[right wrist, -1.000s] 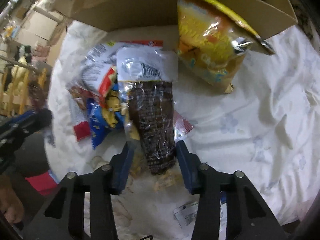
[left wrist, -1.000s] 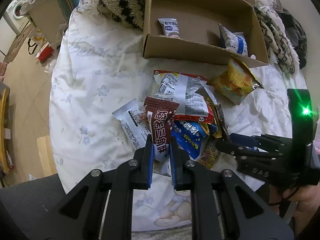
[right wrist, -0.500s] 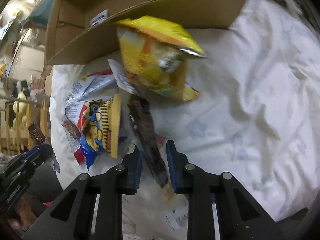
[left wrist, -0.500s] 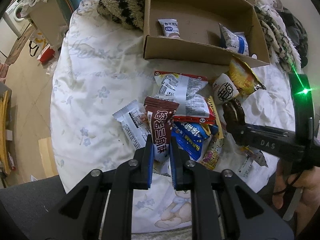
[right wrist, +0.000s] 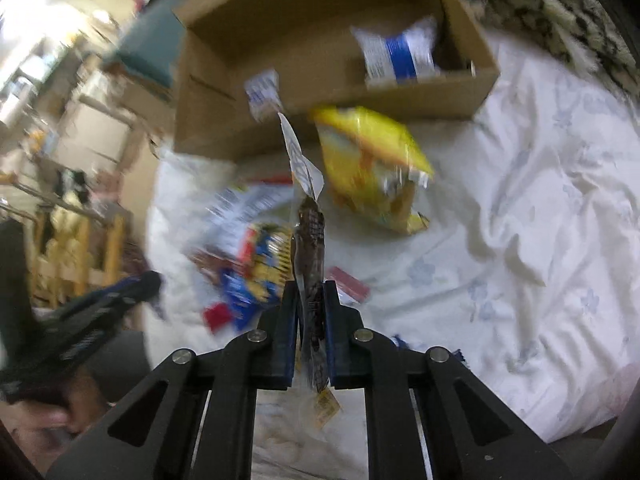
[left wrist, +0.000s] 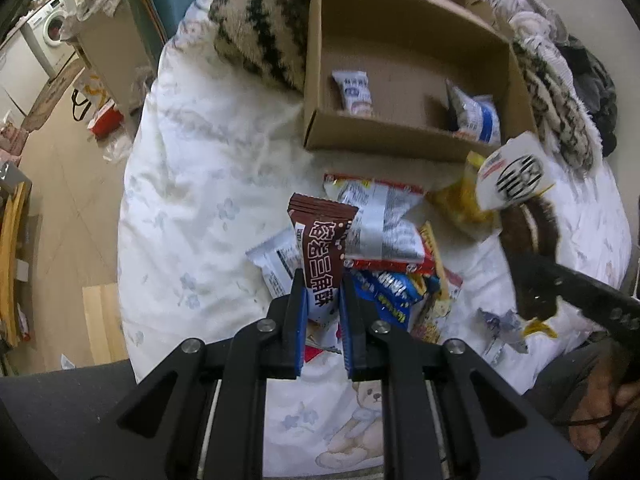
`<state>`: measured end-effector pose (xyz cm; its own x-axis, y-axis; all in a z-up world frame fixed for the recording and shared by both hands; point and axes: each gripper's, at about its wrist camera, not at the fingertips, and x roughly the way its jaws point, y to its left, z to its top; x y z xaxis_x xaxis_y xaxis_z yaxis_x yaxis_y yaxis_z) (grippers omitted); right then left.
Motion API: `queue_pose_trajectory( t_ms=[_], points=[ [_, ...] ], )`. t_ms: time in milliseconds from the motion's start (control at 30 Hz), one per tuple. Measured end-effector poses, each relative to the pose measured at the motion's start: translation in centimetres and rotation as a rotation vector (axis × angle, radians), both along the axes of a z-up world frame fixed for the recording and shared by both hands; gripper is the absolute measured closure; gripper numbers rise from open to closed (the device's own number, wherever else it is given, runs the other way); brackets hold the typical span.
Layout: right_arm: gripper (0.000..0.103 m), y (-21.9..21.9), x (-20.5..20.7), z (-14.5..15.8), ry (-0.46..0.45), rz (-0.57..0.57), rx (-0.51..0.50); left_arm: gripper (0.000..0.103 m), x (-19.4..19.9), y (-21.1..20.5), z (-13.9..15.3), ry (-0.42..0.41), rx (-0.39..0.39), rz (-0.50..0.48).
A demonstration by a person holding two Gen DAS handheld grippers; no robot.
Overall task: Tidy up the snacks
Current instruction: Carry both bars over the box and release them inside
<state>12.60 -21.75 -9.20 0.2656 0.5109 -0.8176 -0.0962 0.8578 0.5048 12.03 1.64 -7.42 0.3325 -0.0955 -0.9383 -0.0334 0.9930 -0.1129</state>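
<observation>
Right gripper (right wrist: 310, 320) has lifted its dark cookie pack (right wrist: 310, 248) toward the cardboard box (left wrist: 400, 140), jaws clamped edgewise. Left gripper (left wrist: 323, 300) pinches the brown wafer packet (left wrist: 322, 240) below the box. Clear the near wall before releasing.

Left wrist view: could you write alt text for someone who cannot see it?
The left tool grips a brown chocolate snack packet above a pile of snack packets on a white floral bedsheet. Behind lies an open cardboard box holding two white-and-blue packets, and the right tool lifts a dark snack bar at the right.
</observation>
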Motion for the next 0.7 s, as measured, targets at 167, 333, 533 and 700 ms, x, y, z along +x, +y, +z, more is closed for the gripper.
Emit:
queue_pose_trajectory(
  t_ms=[167,333,533,700],
  points=[
    [0.091,-1.3,0.0,3.4,-0.087,-0.044,0.112,0.091,0.9,0.5,2.6,-0.061,-0.033,0.019],
    [0.091,-1.7,2.3,5.8,-0.133,-0.059,0.16,0.091,3.8,0.1,5.7,-0.128,-0.017,0.015],
    [0.091,-1.1,6.1,6.8,-0.168,-0.048,0.209,0.091,8.5,-1.1,7.4,-0.177,0.012,-0.021],
    [0.091,-1.2,9.6,7.1,-0.182,-0.052,0.216,0.091,12.3,-2.1,7.5,-0.19,0.014,-0.029]
  ],
)
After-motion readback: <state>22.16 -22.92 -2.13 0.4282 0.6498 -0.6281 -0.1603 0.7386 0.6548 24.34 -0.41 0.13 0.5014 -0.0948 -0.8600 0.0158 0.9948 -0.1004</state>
